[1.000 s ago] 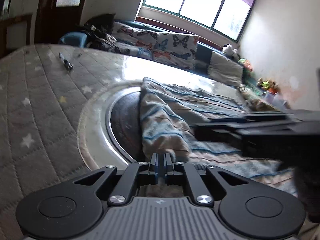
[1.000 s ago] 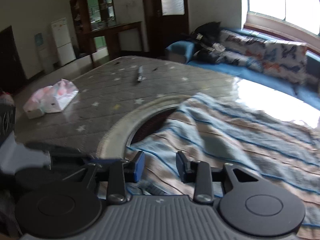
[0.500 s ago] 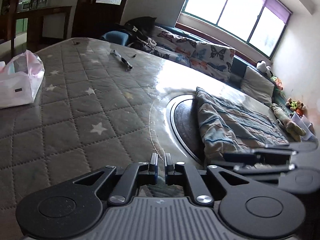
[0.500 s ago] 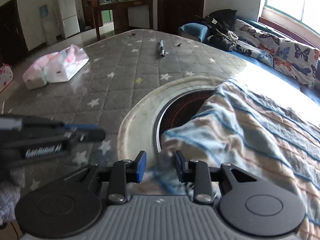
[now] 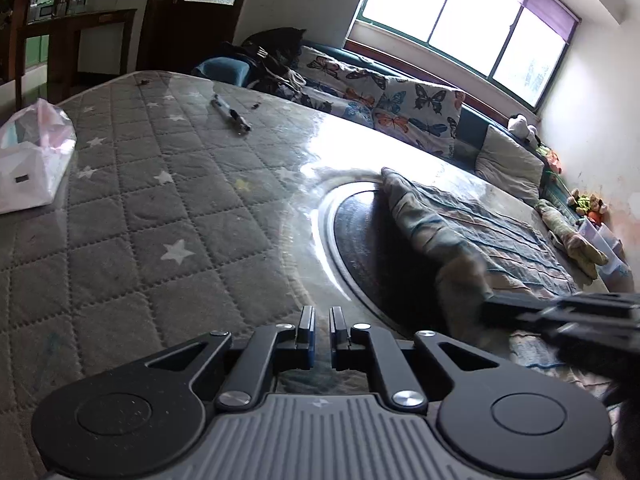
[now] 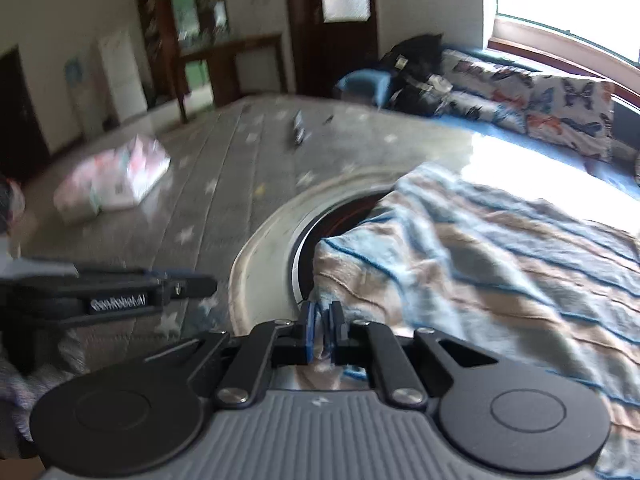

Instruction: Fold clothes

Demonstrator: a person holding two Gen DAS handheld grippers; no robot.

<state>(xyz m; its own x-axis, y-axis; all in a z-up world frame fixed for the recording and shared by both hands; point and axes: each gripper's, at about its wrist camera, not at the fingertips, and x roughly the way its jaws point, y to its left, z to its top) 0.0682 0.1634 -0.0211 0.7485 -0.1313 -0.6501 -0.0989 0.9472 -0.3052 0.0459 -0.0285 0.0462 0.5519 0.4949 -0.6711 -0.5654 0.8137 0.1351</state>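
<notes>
Daylight pours in through the window (image 5: 460,28), blown out white, and throws hard glare across the glossy bench (image 5: 348,148). The left wrist view is sharp, with fisheye bending at the edges. The right wrist view smears with motion blur; the far room stays dim and the striped cloth (image 6: 500,264) looks soft.

A grey quilted mat (image 5: 120,216) dotted with pale stars covers the table, with a round dark inset (image 5: 368,256) ringed in metal near the middle. A pink-and-white plastic package (image 6: 116,178) lies toward one edge, a dark pen (image 5: 231,113) farther back. Butterfly-print cushions (image 5: 400,112) line a blue sofa (image 5: 468,132) beneath the bright window (image 5: 472,20), soft toys (image 5: 586,204) by the wall.
</notes>
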